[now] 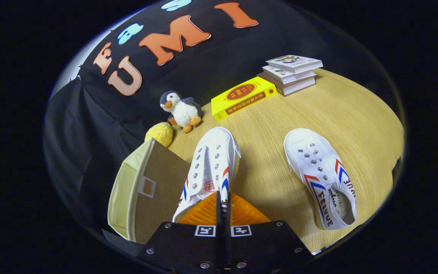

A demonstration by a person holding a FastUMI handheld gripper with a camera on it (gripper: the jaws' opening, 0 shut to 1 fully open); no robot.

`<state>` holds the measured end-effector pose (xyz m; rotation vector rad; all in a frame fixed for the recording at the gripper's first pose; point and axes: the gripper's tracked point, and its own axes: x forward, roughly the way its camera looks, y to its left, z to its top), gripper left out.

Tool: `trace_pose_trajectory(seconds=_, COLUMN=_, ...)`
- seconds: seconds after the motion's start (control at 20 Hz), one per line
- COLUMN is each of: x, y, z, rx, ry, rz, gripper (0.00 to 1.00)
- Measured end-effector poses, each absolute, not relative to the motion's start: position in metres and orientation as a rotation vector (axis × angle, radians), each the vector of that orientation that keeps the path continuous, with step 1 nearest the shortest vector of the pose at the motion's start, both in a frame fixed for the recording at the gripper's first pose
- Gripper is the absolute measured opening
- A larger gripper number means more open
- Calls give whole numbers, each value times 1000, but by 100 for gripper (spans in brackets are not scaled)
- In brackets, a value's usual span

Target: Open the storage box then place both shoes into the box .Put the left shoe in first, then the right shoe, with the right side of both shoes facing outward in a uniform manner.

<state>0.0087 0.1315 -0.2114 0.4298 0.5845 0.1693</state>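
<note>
Pictured on a wooden tabletop (340, 114), from left: storage box (146, 190), cream fabric with a brown top panel, lid seemingly down, contents hidden. Behind it, a yellow plush toy (160, 133) and a stuffed penguin (181, 110) against the black cloth wall. Just right of the box, one white sneaker (211, 163), raised and toe pointing away, its side wall pinched between the closed fingers of the gripper (222, 209). Beyond, a yellow book (242, 97) and a stack of three white books (291, 72). Farther right, well apart from the fingers, second white sneaker (321, 175) flat on the table, outside the box.
</note>
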Motion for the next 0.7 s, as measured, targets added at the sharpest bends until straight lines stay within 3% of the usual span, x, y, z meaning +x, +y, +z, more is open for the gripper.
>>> trace_pose_trajectory(seconds=0.35, x=-3, y=187, z=-114, rx=424, ry=448, rz=189, gripper=0)
trace_pose_trajectory(seconds=0.7, x=-15, y=304, z=-112, rx=396, ry=479, rz=319, gripper=0)
